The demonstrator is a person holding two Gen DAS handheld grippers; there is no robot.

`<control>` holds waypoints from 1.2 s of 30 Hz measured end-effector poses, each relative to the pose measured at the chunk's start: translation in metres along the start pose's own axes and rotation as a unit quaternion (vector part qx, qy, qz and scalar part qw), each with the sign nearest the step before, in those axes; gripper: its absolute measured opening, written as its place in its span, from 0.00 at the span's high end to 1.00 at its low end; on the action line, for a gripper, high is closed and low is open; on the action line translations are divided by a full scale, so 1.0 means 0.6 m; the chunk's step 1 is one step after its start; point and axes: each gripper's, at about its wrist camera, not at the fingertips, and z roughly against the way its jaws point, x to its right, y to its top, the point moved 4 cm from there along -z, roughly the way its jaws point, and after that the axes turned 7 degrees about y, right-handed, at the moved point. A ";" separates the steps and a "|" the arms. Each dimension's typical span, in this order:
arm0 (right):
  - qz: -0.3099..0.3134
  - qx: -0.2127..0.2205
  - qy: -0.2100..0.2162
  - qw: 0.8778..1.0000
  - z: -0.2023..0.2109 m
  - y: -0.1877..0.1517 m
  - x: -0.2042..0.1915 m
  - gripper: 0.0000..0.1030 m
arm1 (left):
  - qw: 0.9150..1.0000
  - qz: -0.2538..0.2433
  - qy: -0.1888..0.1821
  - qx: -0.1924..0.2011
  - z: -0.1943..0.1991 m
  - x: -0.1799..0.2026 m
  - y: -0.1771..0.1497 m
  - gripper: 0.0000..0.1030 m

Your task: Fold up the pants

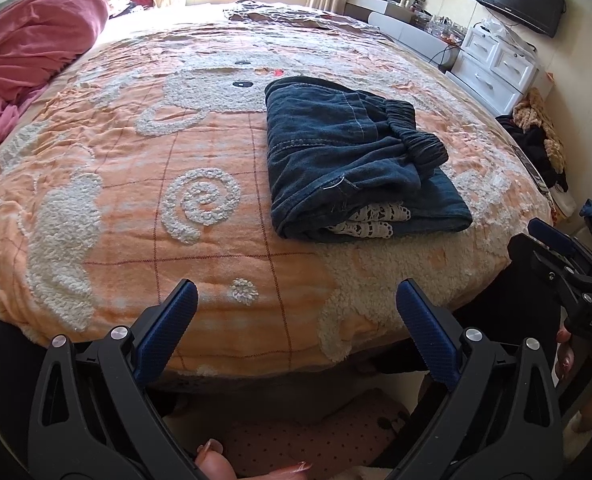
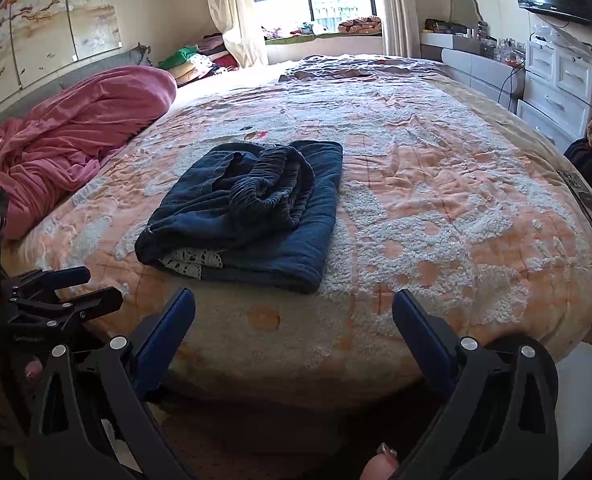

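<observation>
2 spread grippers, left (image 1: 296, 304) and right (image 2: 293, 312), face folded pants (image 1: 352, 152); pink blanket (image 2: 67, 140) well apart.

The dark blue pants (image 2: 251, 208) lie folded into a compact stack on the orange-and-white bedspread (image 2: 436, 208), left of centre, with the gathered elastic waistband (image 2: 271, 196) bunched on top and a strip of white lace trim (image 2: 191, 262) showing at the near left edge. The right gripper (image 2: 293, 312) hangs near the bed's near edge, its blue-padded fingers (image 2: 167, 332) spread wide and holding nothing, apart from the pants. The left gripper (image 2: 55, 292) shows at far left. A pink blanket (image 2: 67, 140) lies heaped at the left.
</observation>
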 end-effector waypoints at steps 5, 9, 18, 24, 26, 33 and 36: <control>0.000 0.000 -0.003 1.000 0.001 -0.001 0.000 0.05 | 1.000 -0.001 0.002 0.003 0.002 0.000 0.000 0.09; 0.001 -0.001 -0.001 1.000 0.001 -0.001 -0.001 0.05 | 1.000 -0.005 0.008 0.007 0.005 0.001 0.001 0.09; -0.001 -0.008 -0.005 1.000 -0.004 -0.004 0.001 0.05 | 1.000 -0.001 -0.004 0.019 0.015 0.000 0.004 0.09; -0.003 -0.013 -0.009 1.000 -0.009 -0.007 0.004 0.05 | 1.000 0.004 -0.009 0.018 0.017 -0.002 0.005 0.09; -0.004 -0.016 -0.011 1.000 -0.012 -0.008 0.005 0.05 | 1.000 0.003 -0.006 0.014 0.015 -0.003 0.003 0.09; -0.008 -0.018 -0.020 1.000 -0.017 -0.005 0.021 0.05 | 0.999 -0.009 0.039 0.027 0.018 -0.011 0.005 0.09; -0.018 -0.012 -0.037 0.999 -0.015 0.007 0.051 0.05 | 0.998 0.026 0.016 0.048 0.027 -0.039 0.017 0.09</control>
